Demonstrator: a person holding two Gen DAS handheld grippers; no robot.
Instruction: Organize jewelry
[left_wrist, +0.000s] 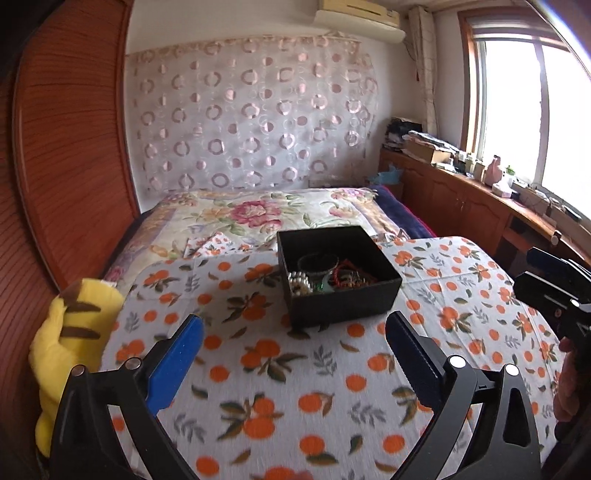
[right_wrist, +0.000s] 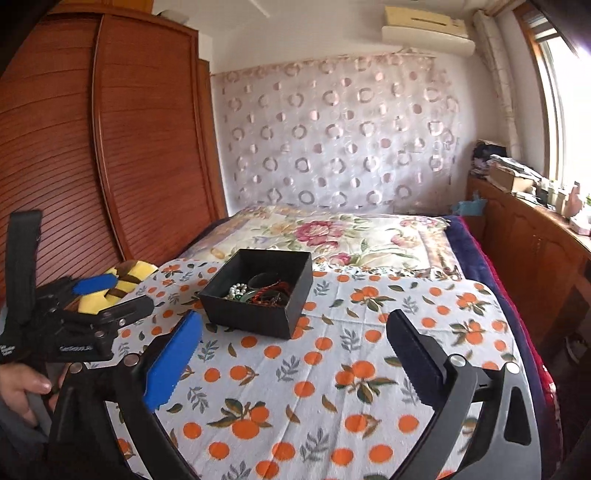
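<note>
A black open box (left_wrist: 343, 299) sits on the orange-print cloth (left_wrist: 295, 387). It holds a tangle of jewelry (left_wrist: 325, 277): pearl beads, red cord bracelets, a dark bangle, a green piece. My left gripper (left_wrist: 293, 339) is open and empty, just short of the box's near wall. In the right wrist view the box (right_wrist: 255, 310) with the jewelry (right_wrist: 258, 291) lies ahead and to the left. My right gripper (right_wrist: 293, 332) is open and empty, near the box's front right corner. The left gripper also shows at the left edge (right_wrist: 92, 314).
A yellow striped plush toy (left_wrist: 70, 343) lies at the cloth's left edge. A floral quilt (left_wrist: 258, 214) covers the bed beyond the box. A wooden wardrobe (right_wrist: 92, 147) stands on the left, and a cluttered wooden cabinet (left_wrist: 461, 192) under the window on the right.
</note>
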